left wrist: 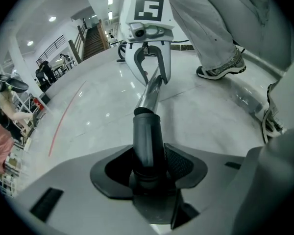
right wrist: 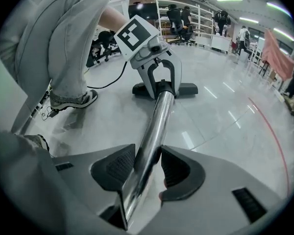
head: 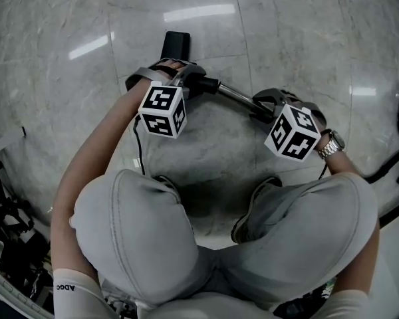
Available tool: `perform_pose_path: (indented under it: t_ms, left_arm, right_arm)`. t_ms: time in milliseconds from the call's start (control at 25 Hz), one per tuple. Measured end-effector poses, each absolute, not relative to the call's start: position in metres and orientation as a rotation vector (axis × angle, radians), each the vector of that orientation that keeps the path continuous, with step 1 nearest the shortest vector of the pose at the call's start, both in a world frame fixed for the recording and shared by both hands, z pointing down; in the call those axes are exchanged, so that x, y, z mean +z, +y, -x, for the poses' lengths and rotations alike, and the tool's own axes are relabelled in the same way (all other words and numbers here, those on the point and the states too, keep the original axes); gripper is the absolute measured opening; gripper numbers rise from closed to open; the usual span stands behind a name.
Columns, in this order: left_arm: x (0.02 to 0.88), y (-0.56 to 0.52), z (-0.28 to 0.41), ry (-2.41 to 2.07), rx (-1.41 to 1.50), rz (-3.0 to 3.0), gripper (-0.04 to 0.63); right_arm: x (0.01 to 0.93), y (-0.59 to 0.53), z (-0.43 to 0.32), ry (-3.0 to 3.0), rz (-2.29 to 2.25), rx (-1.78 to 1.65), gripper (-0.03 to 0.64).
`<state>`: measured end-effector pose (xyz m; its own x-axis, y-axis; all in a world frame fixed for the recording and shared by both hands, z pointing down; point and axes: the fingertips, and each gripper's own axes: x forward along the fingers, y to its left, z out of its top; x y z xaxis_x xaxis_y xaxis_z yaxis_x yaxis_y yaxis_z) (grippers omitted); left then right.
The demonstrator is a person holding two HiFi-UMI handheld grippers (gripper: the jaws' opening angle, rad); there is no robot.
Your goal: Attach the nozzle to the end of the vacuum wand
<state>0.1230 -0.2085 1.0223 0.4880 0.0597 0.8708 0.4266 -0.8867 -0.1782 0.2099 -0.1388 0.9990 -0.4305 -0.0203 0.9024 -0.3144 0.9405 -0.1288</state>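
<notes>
Left tongs: closed on the black neck of the nozzle, with the neck seated between the pads. Right tongs: closed on the chrome vacuum wand, further along the tube. The wand end sits inside the nozzle neck. The nozzle head rests on the marble floor, ahead of the person's shoes.

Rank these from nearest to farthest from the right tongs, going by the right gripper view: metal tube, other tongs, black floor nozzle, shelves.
1. metal tube: between the right tongs.
2. left tongs: further up the tube, centre.
3. black nozzle: just beyond them, on the floor.
4. shelves: far back.
</notes>
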Motion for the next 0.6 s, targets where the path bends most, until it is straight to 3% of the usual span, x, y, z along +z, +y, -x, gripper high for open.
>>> perform_pose_path:
  t_ms: [600]
  left_arm:
    - [1.0253, -0.2031, -0.1243, -0.545, -1.440, 2.243, 0.200]
  right_arm:
    - [1.0085, -0.1331, -0.2048, -1.930, -0.164, 0.329, 0.161]
